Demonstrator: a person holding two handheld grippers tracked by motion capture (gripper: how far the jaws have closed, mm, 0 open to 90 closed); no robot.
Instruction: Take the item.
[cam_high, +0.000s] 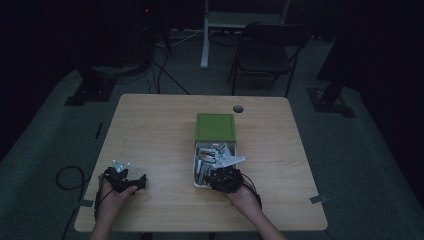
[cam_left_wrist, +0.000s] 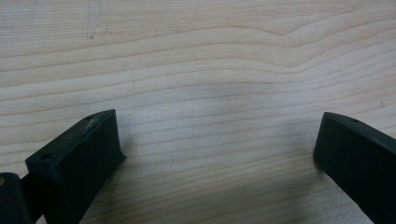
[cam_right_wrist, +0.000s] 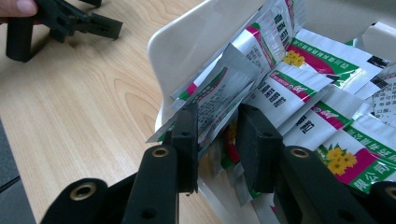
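**A:** Item one, at the 8 o'clock corner of the desk (cam_high: 150, 130)?

**B:** Left tool (cam_high: 131, 183). Rests low over bare wood, jaws spread wide, nothing between them. The left gripper view gives only wood grain in the gap. Idle.

**A:** Item two, moving right?

**B:** White tray (cam_right_wrist: 187, 42), near the desk's centre, running from 12 toward 5 o'clock. A green lid (cam_high: 215, 127) lies at its far end. Contents: a loose heap of foil sachets (cam_right_wrist: 299, 84), printed green, pink and white, with yellow flowers.

**A:** Item three?

**B:** Right tool (cam_right_wrist: 217, 140), at the tray's near end, about 5 o'clock. Jaws narrowed to a slim gap and set astride one sachet (cam_right_wrist: 215, 93) that stands on edge against the tray's left wall. Whether the pads already press the foil, I cannot tell; the packet sits between them.

**A:** Step in hand?

**B:** By my judgement, picking a single sachet from the tray, at the point of the grasp.

**A:** Next move calls for?

**B:** Closing fully on that one packet, then lifting straight up, clear of the wall. Neighbouring sachets overlap it closely and may ride along.
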